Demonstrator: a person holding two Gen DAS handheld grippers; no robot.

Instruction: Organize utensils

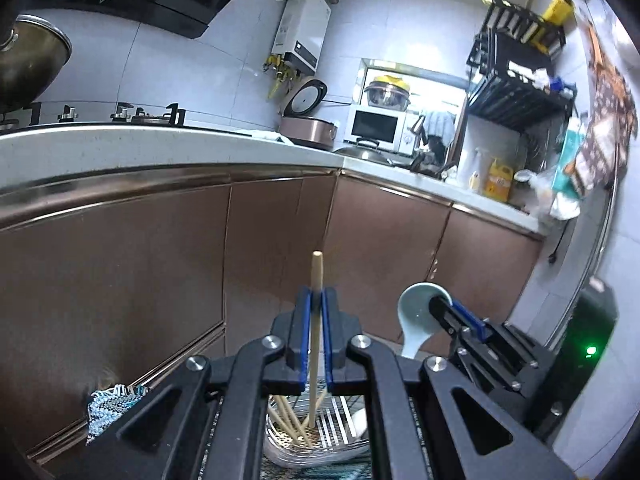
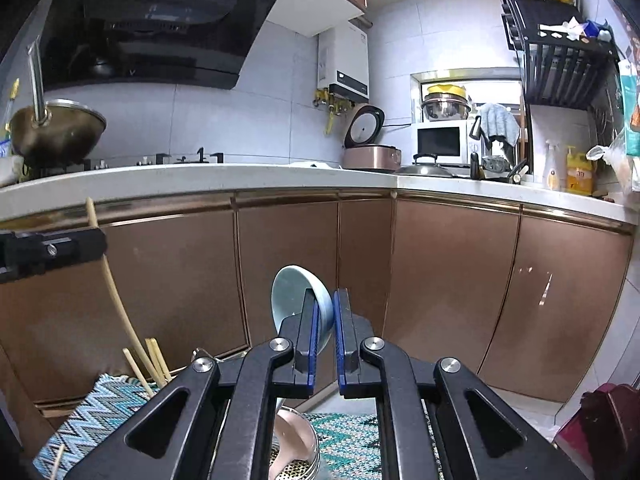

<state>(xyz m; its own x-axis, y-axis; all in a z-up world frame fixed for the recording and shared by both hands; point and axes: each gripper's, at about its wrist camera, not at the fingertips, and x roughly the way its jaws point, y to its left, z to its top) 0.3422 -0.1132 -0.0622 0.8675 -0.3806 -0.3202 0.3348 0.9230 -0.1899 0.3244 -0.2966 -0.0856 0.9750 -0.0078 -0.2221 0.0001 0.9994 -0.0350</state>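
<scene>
My left gripper (image 1: pixel 317 300) is shut on a wooden chopstick (image 1: pixel 316 276) that stands upright, its lower end in a metal utensil holder (image 1: pixel 320 436) with several chopsticks. My right gripper (image 2: pixel 326 304) is shut on a pale blue ceramic spoon (image 2: pixel 292 296), bowl end up, held above the metal holder (image 2: pixel 296 460). In the left wrist view the right gripper (image 1: pixel 444 306) and its spoon (image 1: pixel 416 312) sit just to the right. In the right wrist view the left gripper (image 2: pixel 52 248) and its chopstick (image 2: pixel 112 292) are at the left, with more chopsticks (image 2: pixel 154 360) below.
A zigzag woven mat (image 2: pixel 80 420) lies under the holder. Brown cabinet doors (image 2: pixel 288 280) stand ahead under a white countertop (image 2: pixel 200 180) with a stove, wok (image 2: pixel 56 132), rice cooker (image 2: pixel 372 152) and microwave (image 2: pixel 440 140). A black rack (image 2: pixel 560 60) stands right.
</scene>
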